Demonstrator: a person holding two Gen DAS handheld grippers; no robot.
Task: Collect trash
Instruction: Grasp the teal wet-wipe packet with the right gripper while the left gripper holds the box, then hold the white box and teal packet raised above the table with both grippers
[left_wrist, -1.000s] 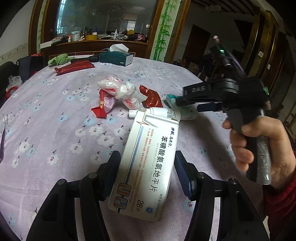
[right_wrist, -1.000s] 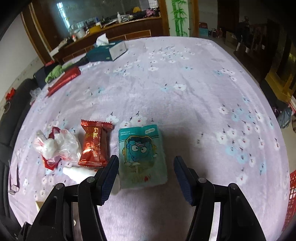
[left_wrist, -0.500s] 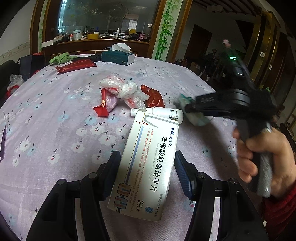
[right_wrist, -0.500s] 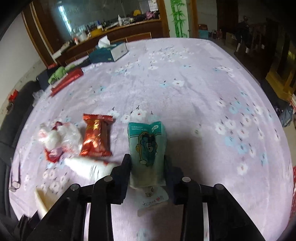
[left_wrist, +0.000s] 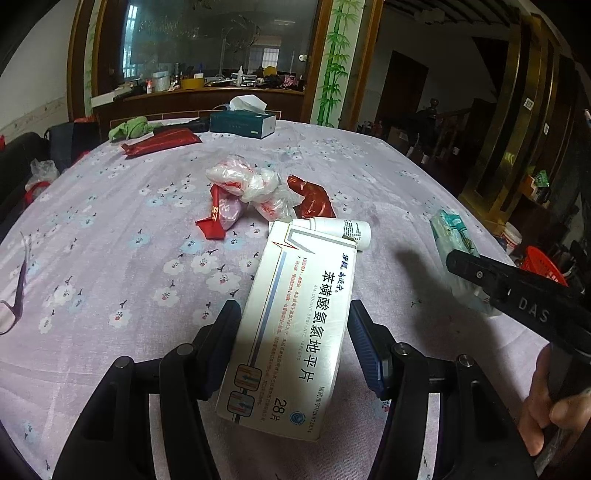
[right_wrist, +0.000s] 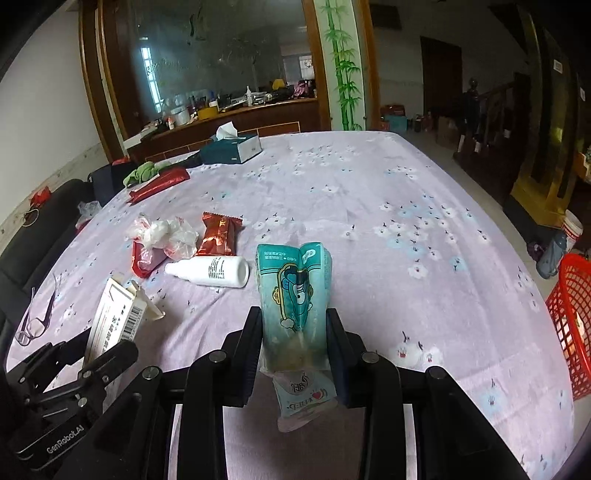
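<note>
1. One round table (right_wrist: 369, 206), under a lilac flowered cloth, is filling both views and carrying all the clutter.
2. Off the table's right edge, a red mesh basket (right_wrist: 572, 321) is standing on the floor.
3. At the far edge a teal tissue box (left_wrist: 242, 123) is sitting near a long red pouch (left_wrist: 162, 142) and a green cloth (left_wrist: 132, 127).
4. The left gripper (left_wrist: 291, 343) is clamping a white medicine box (left_wrist: 295, 321) between its pads, the box sticking forward out of the jaws above the cloth.
5. The right gripper (right_wrist: 293, 343) is pinching a teal tissue pack (right_wrist: 295, 291), squeezed narrow and standing upright between the fingers; a small wrapper is hanging below it.
6. Just beyond the medicine box, a white bottle (right_wrist: 208, 271) is lying on its side on the cloth.
7. Behind the bottle, a red snack packet (right_wrist: 218, 236) is lying beside crumpled clear plastic (right_wrist: 162, 236) that is partly covering another red wrapper (left_wrist: 221, 216).
8. Eyeglasses (right_wrist: 35, 321) are resting near the table's left edge.
</note>
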